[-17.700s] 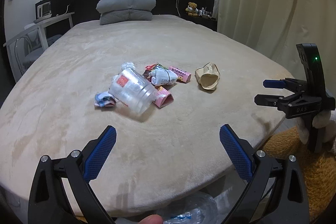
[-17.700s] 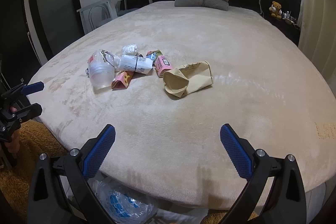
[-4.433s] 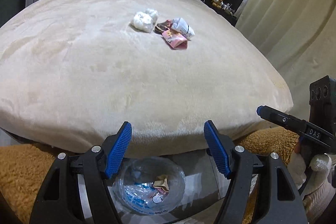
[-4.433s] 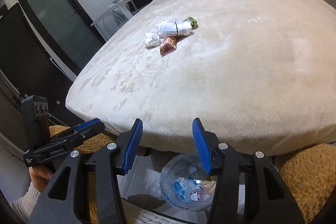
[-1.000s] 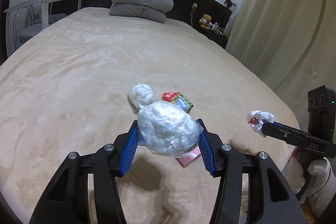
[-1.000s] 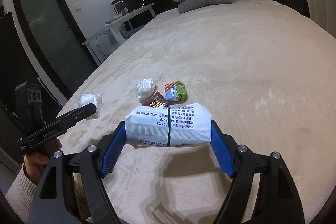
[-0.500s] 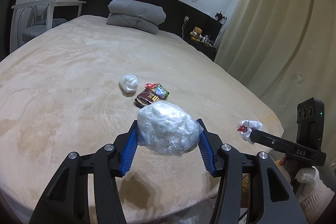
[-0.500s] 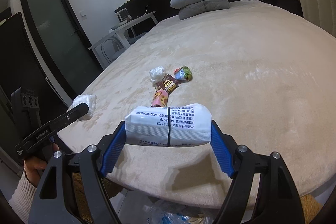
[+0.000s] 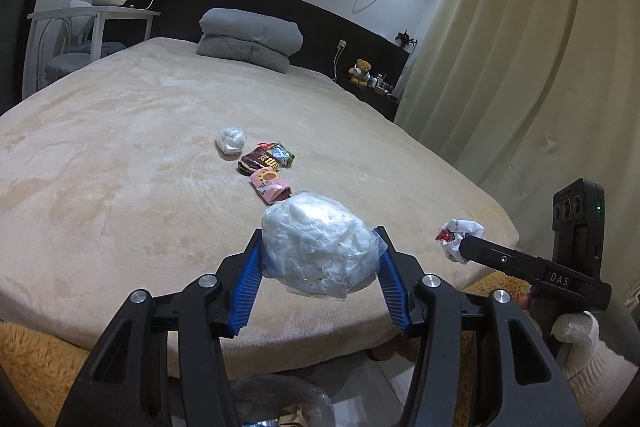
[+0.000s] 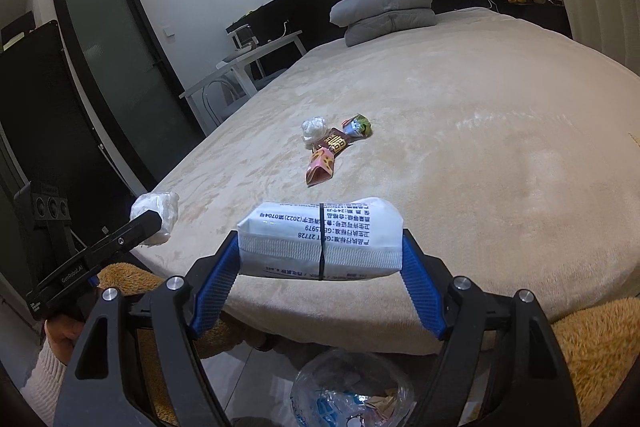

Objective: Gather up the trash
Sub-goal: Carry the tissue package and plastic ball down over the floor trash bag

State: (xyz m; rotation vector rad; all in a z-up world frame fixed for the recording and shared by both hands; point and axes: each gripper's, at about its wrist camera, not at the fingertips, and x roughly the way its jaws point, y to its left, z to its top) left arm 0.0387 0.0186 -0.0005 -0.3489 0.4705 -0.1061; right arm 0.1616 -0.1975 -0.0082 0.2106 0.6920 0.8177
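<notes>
Left wrist view: left tool (image 9: 320, 263) clamps a plastic wad (image 9: 320, 245); right tool (image 10: 320, 259) clamps a tissue pack (image 10: 320, 239), both above the bed (image 9: 120, 155) edge

"DAS" on the right gripper (image 9: 464, 245); "(2022)" and "27728" on the white packet (image 10: 320, 241); "GenRobot.AI" on the left gripper (image 10: 154, 223)

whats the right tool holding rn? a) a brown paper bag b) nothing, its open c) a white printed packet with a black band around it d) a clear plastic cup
c: in the right wrist view the right tool is clamped on a white printed packet with a thin black band around its middle, held crosswise between the blue pads above the bed's edge.
</notes>
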